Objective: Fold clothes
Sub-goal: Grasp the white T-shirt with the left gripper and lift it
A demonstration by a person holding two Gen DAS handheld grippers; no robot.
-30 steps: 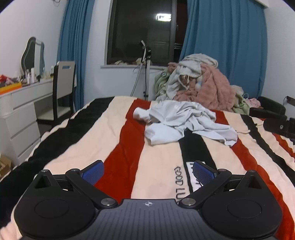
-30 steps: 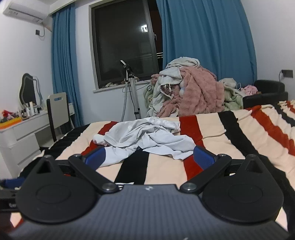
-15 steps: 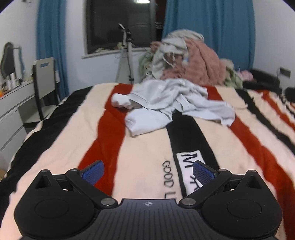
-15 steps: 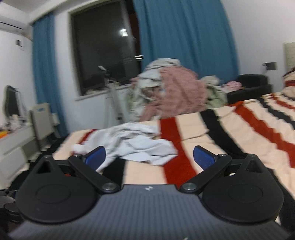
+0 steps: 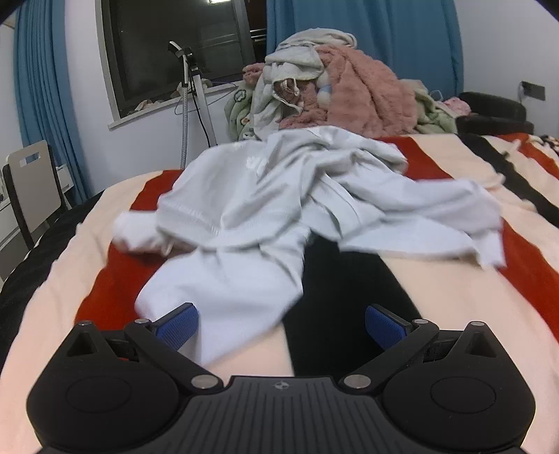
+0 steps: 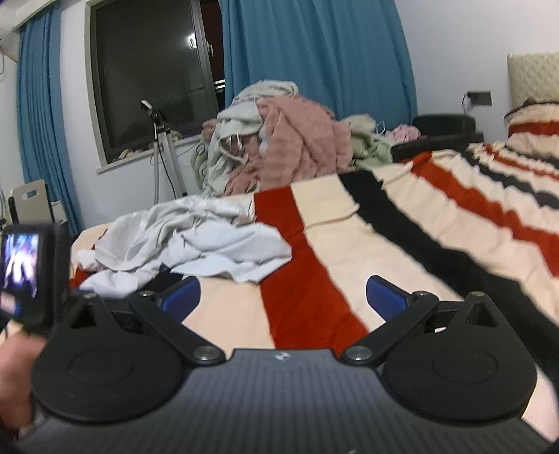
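Left gripper (image 5: 281, 323) moved closer, fingers spread over white garment's (image 5: 279, 209) near edge

A dark window (image 5: 181, 52) sits between blue curtains (image 6: 314, 59) on a white wall (image 6: 464, 42). A striped bed (image 6: 436, 237) fills the room, a chair (image 5: 31, 188) beside it.

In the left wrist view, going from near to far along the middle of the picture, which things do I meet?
left gripper → pale grey garment → pile of clothes with a pink fleece → blue curtain
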